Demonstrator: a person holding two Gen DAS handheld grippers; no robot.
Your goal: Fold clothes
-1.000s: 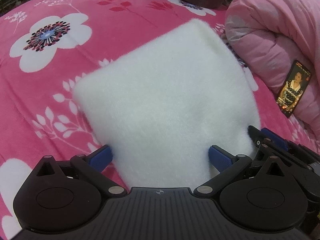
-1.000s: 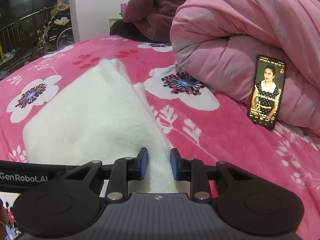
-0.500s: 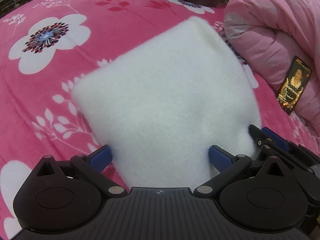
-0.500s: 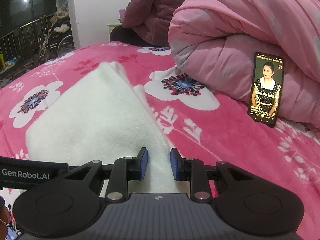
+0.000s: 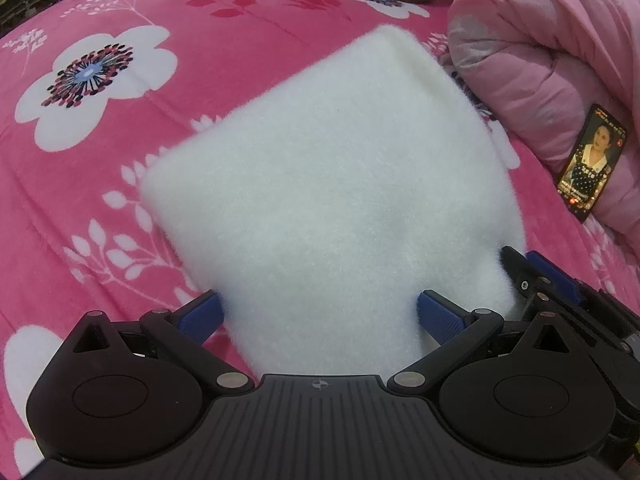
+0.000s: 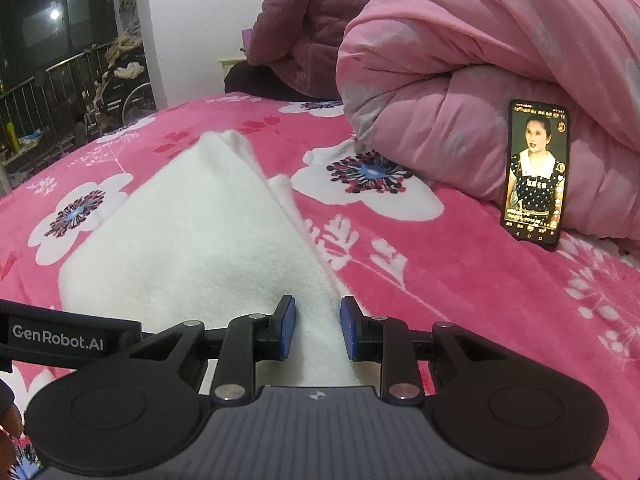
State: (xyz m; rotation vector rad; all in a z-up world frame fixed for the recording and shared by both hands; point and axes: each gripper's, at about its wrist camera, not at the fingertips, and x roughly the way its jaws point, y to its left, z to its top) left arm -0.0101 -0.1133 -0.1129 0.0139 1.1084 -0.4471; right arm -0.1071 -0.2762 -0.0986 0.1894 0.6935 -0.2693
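**Both tongs at the near edge of the folded white cloth**

Left wrist view: the left gripper (image 5: pixel 320 316) is standing wide, its blue pads (image 5: pixel 200 316) sitting at either side of the near part of the white cloth (image 5: pixel 332 184) without pressing it. The cloth is lying as a fluffy folded panel on the pink floral bedspread (image 5: pixel 120 160), its far corner reaching toward the rolled pink quilt (image 5: pixel 540 60). A phone (image 5: pixel 592 164) is leaning against that quilt, well apart from the cloth. The right gripper (image 5: pixel 536 276) is showing at the cloth's near right corner.

Right wrist view: the right gripper (image 6: pixel 316 328) is standing narrow, with the cloth's (image 6: pixel 192 232) right edge running between its pads (image 6: pixel 286 328). The fabric is filling the gap, and it looks pinched, though the fuzzy pile is making firm contact hard to confirm. A person (image 6: pixel 312 24) is sitting at the far end of the bed.

To fold well from here, I judge the left tongs should be closing on the near left corner at the same depth as the right grip, catching all layers. Then both should be lifting evenly and carrying the near edge over to meet the far edge, keeping the sides aligned.
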